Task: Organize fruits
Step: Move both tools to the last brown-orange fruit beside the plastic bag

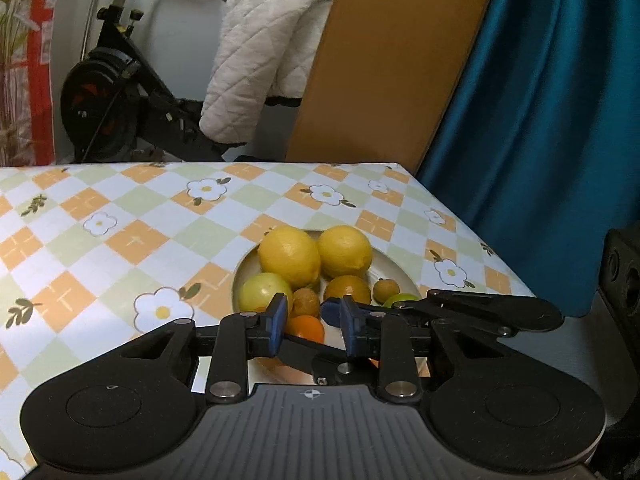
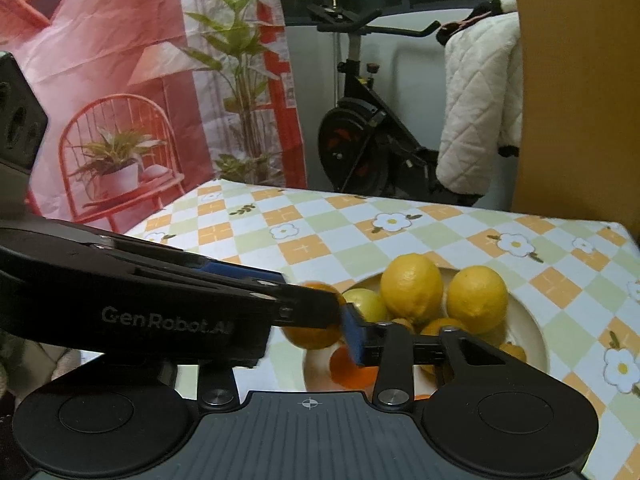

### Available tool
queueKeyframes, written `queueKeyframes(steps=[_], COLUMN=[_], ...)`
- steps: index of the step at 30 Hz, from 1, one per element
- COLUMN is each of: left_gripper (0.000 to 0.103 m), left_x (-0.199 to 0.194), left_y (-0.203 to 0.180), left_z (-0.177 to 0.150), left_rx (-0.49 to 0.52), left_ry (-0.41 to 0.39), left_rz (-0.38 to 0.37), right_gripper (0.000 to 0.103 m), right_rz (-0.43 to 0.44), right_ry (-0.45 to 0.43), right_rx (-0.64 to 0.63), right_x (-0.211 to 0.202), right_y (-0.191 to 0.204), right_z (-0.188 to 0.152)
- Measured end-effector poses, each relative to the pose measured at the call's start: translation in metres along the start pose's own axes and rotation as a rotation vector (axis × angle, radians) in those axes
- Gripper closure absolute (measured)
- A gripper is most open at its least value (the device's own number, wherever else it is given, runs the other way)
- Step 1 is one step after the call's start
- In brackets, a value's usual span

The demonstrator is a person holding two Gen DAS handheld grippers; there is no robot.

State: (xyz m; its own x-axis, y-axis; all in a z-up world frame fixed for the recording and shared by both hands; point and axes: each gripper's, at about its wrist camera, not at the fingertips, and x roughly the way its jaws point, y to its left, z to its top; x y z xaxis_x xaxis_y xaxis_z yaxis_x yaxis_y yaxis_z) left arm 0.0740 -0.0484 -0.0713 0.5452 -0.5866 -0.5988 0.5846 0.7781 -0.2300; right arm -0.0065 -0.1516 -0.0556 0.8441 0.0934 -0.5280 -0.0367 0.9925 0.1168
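A white plate [image 1: 394, 270] on the checked tablecloth holds two lemons [image 1: 290, 256], a pale green fruit [image 1: 264, 292], oranges and small citrus. My left gripper [image 1: 314, 322] hangs open over the plate's near side, above an orange [image 1: 308, 328]. In the right wrist view the plate [image 2: 532, 328] and lemons [image 2: 412, 286] show again. My right gripper [image 2: 320, 328] is shut on an orange [image 2: 312, 334], just above the plate's left rim. The left gripper's body [image 2: 140, 300] crosses in front and hides the right gripper's left finger.
The flowered tablecloth [image 1: 120, 232] covers the table. An exercise bike [image 1: 116, 92] with a white quilted blanket [image 1: 260, 52], a wooden board [image 1: 384, 60] and a blue curtain [image 1: 540, 120] stand behind the table. A red backdrop with plants [image 2: 120, 100] is at left.
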Motion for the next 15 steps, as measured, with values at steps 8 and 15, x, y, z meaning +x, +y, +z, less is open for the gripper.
queueKeyframes(steps=[8, 15], left_gripper=[0.073, 0.063], left_x=[0.016, -0.048], left_y=[0.012, 0.081], left_z=[-0.001, 0.010], left_rx=[-0.019, -0.116], left_ry=[0.036, -0.058], left_rz=[-0.012, 0.093], right_gripper=[0.076, 0.073], right_rz=[-0.016, 0.070], right_ry=[0.029, 0.041], right_rx=[0.053, -0.003], right_x=[0.006, 0.016], right_y=[-0.015, 0.005], right_z=[-0.008, -0.004])
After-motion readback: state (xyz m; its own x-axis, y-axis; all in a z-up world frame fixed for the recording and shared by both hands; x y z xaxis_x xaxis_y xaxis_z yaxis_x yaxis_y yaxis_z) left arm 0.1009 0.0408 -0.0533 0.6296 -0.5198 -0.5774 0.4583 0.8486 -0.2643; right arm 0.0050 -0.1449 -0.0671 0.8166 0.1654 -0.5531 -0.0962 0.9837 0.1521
